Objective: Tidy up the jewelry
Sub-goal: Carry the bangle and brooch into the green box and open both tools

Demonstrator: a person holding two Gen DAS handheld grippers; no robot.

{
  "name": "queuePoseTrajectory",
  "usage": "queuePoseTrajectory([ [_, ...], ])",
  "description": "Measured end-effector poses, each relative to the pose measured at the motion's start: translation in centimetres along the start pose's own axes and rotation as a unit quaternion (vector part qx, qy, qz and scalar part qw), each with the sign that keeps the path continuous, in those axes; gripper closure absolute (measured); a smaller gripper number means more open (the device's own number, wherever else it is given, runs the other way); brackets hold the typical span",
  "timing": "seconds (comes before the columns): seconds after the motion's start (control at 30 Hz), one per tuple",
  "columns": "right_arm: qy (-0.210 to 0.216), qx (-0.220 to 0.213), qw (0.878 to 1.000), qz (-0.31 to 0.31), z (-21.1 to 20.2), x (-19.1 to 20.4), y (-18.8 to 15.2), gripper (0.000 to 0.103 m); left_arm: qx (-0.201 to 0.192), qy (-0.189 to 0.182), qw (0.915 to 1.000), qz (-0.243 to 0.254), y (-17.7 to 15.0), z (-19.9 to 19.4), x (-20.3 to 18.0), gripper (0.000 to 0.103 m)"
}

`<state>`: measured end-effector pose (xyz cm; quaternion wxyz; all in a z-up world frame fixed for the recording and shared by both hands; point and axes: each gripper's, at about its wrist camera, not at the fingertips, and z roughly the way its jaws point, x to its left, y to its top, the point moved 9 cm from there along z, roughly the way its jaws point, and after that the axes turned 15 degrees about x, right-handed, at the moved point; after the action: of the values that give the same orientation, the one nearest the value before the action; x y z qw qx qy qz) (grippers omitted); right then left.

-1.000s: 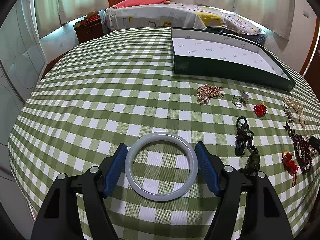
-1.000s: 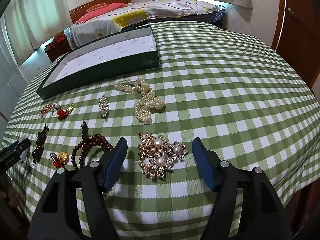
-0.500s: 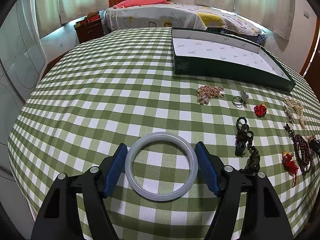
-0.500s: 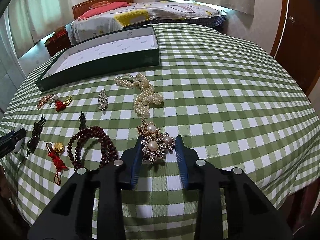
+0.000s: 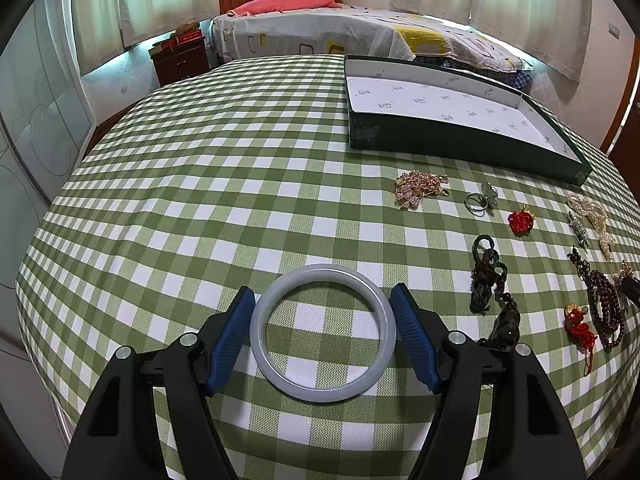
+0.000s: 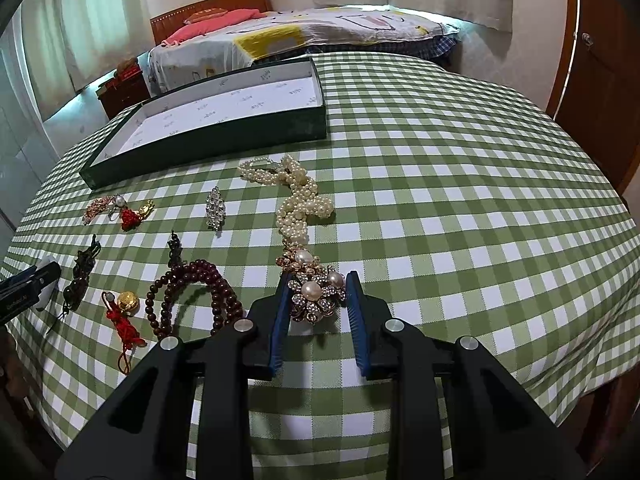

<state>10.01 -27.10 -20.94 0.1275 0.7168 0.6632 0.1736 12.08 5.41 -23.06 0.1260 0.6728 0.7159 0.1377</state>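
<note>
Now your right gripper [image 6: 318, 300] is clamped on the pearl brooch [image 6: 316, 294], pearl necklace [image 6: 296, 196] at 12 o'clock. Your left gripper [image 5: 323, 322] stands apart around the jade bangle [image 5: 323, 332] on the checked tablecloth [image 5: 200, 200].

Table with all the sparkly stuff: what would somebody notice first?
Probably the big pale bangle, lying flat on the green checked cloth between the left tool and its blue pads. Next, the sparkly pearl brooch pinched in the right tool near the table's front edge. Behind the scattered jewelry sits a long dark green tray with nothing in it.
</note>
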Motion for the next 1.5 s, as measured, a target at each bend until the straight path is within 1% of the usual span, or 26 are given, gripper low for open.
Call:
queuePoseTrajectory([
  [0.43,0.001,-0.012,1.0,-0.007,-0.7,0.5,0.3,0.077,-0.008,0.0,1.0,-0.003,0.2,-0.5,0.1,0.035],
  [0.67,0.004,-0.022,1.0,-0.01,-1.5,0.8,0.7,0.077,-0.024,-0.003,0.9997,-0.003,0.5,-1.7,-0.4,0.035],
  [0.87,0.012,-0.046,0.999,-0.017,-3.4,1.6,1.9,0.077,-0.048,-0.012,0.9988,0.002,1.3,-3.8,-1.2,0.035],
  [0.97,0.019,-0.062,0.998,-0.022,-4.7,2.2,3.0,0.077,-0.06,-0.018,0.998,0.006,2.2,-5.1,-1.7,0.035],
  [1.17,0.037,-0.101,0.994,-0.031,-7.3,3.3,6.5,0.077,-0.085,-0.041,0.9954,0.015,5.0,-7.5,-3.4,0.035],
  [1.3,0.046,-0.119,0.991,-0.038,-8.3,4.1,9.0,0.077,-0.107,-0.047,0.9926,0.03,7.6,-8.7,-4.9,0.035],
  [1.4,0.05,-0.133,0.989,-0.047,-8.6,4.8,11.3,0.077,-0.12,-0.059,0.9903,0.035,9.7,-9.3,-6.0,0.035],
  [1.5,0.058,-0.144,0.986,-0.053,-8.9,5.7,13.3,0.077,-0.143,-0.059,0.9872,0.039,12.0,-10.0,-6.9,0.035],
])
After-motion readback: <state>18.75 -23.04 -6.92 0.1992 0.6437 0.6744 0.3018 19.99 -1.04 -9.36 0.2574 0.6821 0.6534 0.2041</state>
